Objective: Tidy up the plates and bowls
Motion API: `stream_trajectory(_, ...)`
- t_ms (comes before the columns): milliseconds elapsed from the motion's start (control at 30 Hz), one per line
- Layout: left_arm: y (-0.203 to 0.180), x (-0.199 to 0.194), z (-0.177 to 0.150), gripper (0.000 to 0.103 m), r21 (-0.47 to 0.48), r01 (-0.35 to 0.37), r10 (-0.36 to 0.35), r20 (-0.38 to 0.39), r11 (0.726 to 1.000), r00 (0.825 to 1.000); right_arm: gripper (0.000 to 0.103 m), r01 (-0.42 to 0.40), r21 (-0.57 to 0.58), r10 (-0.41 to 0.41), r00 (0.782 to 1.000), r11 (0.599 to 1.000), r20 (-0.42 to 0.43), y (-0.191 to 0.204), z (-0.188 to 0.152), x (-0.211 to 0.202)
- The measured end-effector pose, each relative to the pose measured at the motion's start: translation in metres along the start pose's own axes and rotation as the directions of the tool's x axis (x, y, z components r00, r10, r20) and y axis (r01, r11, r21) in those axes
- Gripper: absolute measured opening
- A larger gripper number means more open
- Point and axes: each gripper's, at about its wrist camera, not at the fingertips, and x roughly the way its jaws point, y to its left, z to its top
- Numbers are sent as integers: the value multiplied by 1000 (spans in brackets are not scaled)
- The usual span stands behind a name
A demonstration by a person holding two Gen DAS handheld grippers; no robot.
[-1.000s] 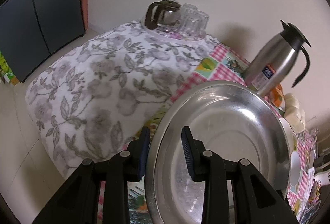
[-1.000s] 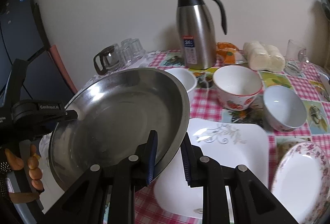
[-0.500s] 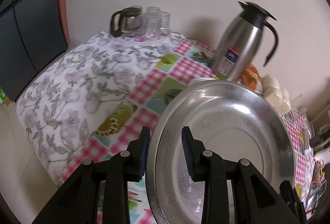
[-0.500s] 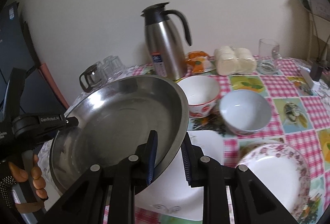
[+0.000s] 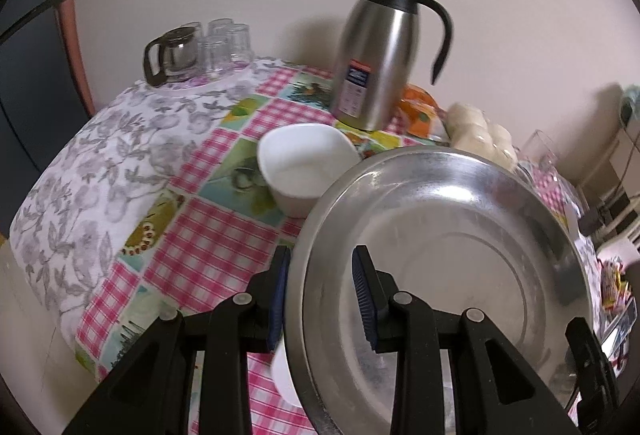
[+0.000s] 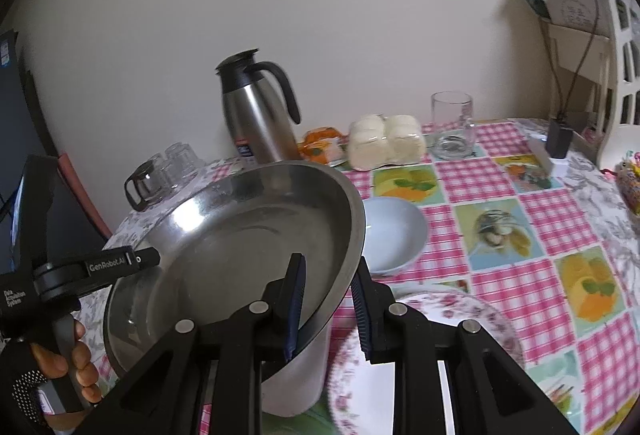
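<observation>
Carrying wide, shallow steel basin above checked tablecloth.
Left gripper, right gripper clamped on opposite rims; next, level set-down somewhere free.

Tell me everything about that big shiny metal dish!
The big round stainless-steel dish is shallow, with a flat bottom, sloping sides and a wide rolled rim. Its silvery inside looks empty and a little smudged, and it shines with reflections. It is held tilted in the air above the pink checked tablecloth. The left tool pinches its rim on one side and the right tool pinches the opposite side, each with one blue pad inside and one outside. Nothing else appears to touch it.
</observation>
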Motion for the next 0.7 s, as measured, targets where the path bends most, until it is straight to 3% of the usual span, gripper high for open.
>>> stream_trajectory(333,-8,14,-8,33,13,18,-17,-55,1000,998,27,22,26,-21,999,999,-34,-18,-6,4)
stream_trajectory(567,2,32,-22,33,3,-37,37,-125,999,992,27,33,3,-32,995,999,-92,-10,-18,19)
stream_trajectory(700,11,38,-25,33,-17,-37,34,-152,999,988,27,43,-6,-44,990,999,-137,-6,-26,29)
